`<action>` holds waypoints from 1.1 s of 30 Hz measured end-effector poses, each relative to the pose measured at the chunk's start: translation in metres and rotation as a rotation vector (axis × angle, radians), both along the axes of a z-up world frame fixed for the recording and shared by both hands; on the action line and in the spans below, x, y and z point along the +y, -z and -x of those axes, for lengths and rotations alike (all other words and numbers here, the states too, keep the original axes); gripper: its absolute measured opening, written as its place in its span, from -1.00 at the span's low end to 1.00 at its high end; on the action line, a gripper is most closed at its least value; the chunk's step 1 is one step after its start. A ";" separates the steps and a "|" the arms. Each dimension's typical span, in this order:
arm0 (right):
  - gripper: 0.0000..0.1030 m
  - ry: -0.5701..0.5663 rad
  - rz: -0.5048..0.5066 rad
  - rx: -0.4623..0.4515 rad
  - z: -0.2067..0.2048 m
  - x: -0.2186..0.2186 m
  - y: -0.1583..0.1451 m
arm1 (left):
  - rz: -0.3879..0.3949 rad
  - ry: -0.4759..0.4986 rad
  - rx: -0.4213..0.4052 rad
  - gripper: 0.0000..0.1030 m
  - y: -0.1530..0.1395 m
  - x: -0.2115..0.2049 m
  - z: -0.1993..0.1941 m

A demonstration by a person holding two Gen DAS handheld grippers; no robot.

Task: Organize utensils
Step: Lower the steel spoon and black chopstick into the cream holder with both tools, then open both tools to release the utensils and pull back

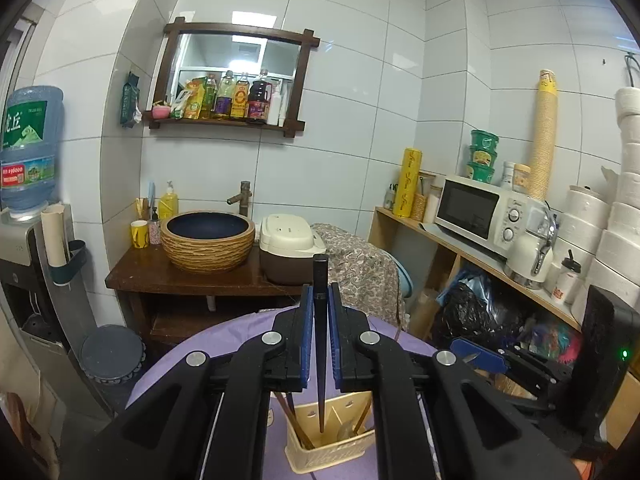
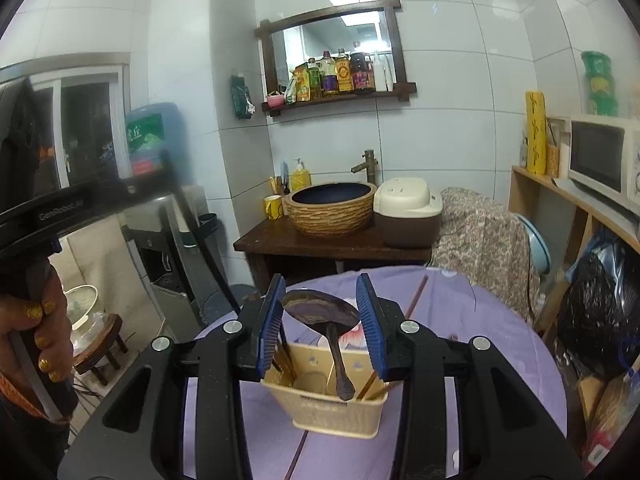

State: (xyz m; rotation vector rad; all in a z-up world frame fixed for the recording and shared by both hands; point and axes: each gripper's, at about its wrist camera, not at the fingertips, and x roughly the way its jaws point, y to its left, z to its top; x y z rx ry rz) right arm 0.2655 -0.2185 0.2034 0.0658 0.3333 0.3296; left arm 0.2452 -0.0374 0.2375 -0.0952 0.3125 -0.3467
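On the left we see our left hand-held gripper [image 1: 319, 300] clenched on a dark chopstick [image 1: 320, 320], upright, tip over the basket [image 1: 320, 454]. The basket (cream, divided, some utensils inside) sits near the close edge of the purple counter [image 2: 460, 300]. To the right, our right hand-held gripper [image 2: 320, 320] grasps a spoon [image 2: 320, 312] by its bowl, handle hanging into the basket.
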 end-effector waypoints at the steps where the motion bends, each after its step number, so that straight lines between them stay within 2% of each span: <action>1: -0.27 0.003 0.006 -0.007 -0.005 0.003 0.004 | 0.005 -0.004 0.008 -0.83 0.005 -0.001 -0.005; 3: -0.27 0.015 0.021 -0.010 -0.011 0.008 0.013 | 0.006 -0.005 0.026 -0.83 0.018 -0.004 -0.012; 8: -0.27 0.036 0.065 0.043 -0.027 0.014 0.057 | -0.013 0.004 0.110 -0.83 0.066 -0.009 -0.020; 12: -0.27 0.042 0.069 0.101 -0.036 0.015 0.089 | -0.039 0.002 0.147 -0.83 0.092 -0.009 -0.022; 16: -0.27 0.049 0.089 0.125 -0.039 0.016 0.108 | -0.058 0.013 0.183 -0.83 0.113 -0.012 -0.023; 21: -0.26 0.057 0.108 0.146 -0.037 0.016 0.126 | -0.074 0.010 0.197 -0.83 0.127 -0.012 -0.025; 27: -0.25 0.067 0.118 0.138 -0.032 0.014 0.134 | -0.065 0.021 0.205 -0.83 0.127 -0.007 -0.021; 29: -0.03 0.071 0.121 0.122 -0.026 0.012 0.133 | -0.063 0.016 0.187 -0.82 0.122 -0.002 -0.013; 31: 0.14 0.077 0.127 0.094 -0.015 0.012 0.129 | -0.060 0.013 0.158 -0.74 0.117 0.000 -0.003; 32: 0.16 0.074 0.135 0.080 -0.008 0.012 0.128 | -0.061 0.005 0.141 -0.54 0.115 0.003 0.004; 33: 0.20 0.073 0.146 0.068 0.000 0.013 0.127 | -0.061 -0.012 0.118 -0.17 0.113 0.007 0.015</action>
